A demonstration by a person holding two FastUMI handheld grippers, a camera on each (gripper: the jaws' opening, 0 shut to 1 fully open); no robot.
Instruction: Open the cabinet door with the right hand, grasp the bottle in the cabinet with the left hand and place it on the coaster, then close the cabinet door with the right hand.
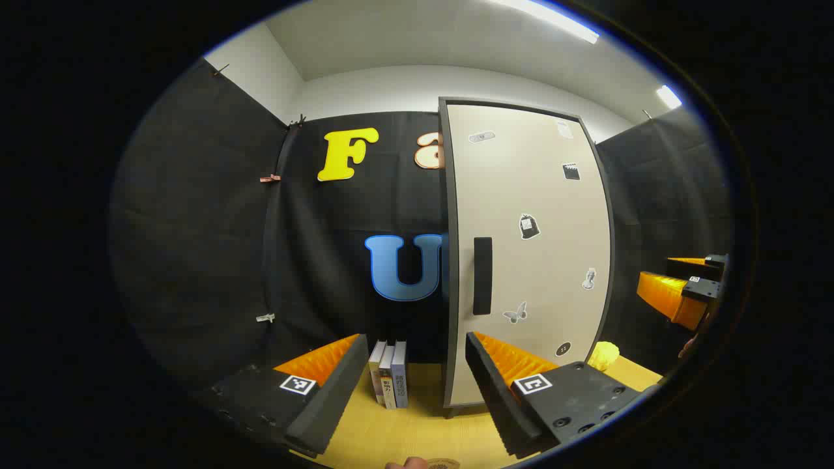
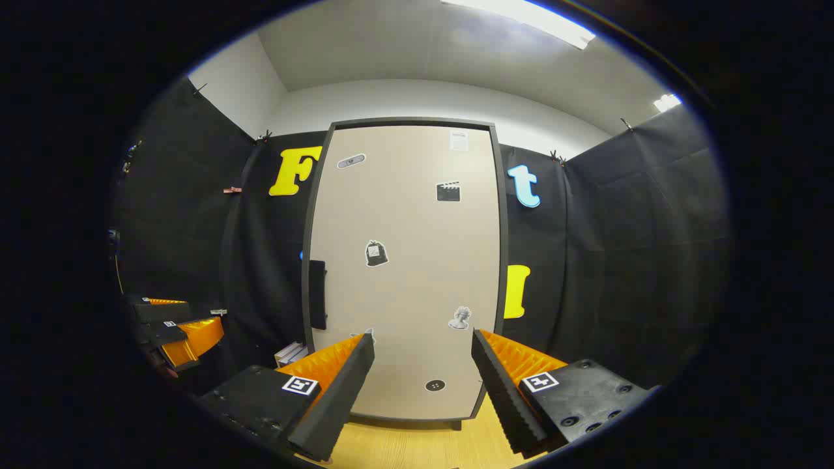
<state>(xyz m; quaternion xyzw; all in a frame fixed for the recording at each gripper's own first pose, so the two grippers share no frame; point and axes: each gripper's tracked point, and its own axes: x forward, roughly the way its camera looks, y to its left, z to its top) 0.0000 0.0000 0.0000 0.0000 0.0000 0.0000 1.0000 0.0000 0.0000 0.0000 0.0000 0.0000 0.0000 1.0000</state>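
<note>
The cabinet door (image 2: 404,267) is closed, tall and pale with a dark frame, standing on a wooden table (image 2: 417,449). The bottle cannot be seen behind the shut door, so I cannot tell where it sits.

In the right gripper view the door faces the camera squarely. Its dark handle (image 2: 317,294) sits at 9 o'clock on the panel, by the left edge. The right gripper (image 2: 422,384) hangs released, its 2 fingers spread wide with nothing between them, well short of the door. At 8 o'clock from the door, the left gripper (image 2: 171,329) appears farther off, fingers apart as well.

The left gripper view sees the same door (image 1: 528,254) from an angle, pushed toward 3 o'clock, with the handle (image 1: 482,275) near the frame's centre. Here the left gripper (image 1: 417,384) is likewise released and empty. This view adds things the other hides: 3 books (image 1: 389,381) standing upright on the table (image 1: 404,433) at 7 o'clock from the door, clearly side by side, whereas the right gripper view catches just their tops beside the door's lower left corner. It also shows a yellow bumpy object (image 1: 604,354) at 5 o'clock by the door's foot, and a round brown coaster (image 1: 443,464) at 6 o'clock, cut by the view's edge. The right gripper (image 1: 677,293) shows at 3 o'clock.
</note>
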